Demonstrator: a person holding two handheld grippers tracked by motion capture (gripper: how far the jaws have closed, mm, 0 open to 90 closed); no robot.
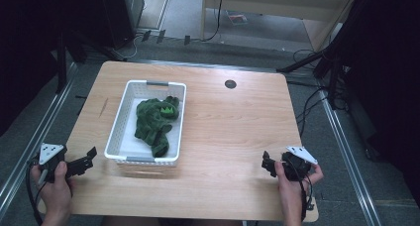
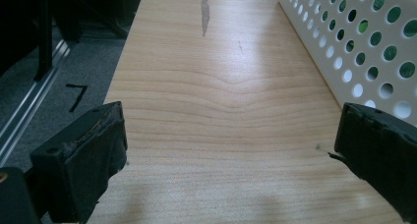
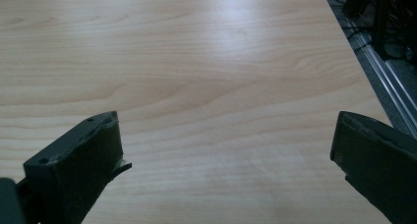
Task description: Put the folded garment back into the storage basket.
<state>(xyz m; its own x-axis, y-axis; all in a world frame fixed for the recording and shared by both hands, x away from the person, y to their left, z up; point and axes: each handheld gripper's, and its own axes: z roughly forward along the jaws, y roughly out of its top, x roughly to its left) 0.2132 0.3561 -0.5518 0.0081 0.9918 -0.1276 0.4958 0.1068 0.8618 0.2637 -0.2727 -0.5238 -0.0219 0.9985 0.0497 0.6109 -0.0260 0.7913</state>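
Green cloth (image 1: 156,119) in basket (image 1: 124,118), shape unclear

Dim surroundings, soft tabletop glare, blurred claws

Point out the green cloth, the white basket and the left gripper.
green cloth (image 1: 154,121): high view, middle of the crumpled fabric.
white basket (image 1: 117,132): high view, its left perforated wall.
left gripper (image 1: 90,156): high view, midway between its fingertips, jaws apart.
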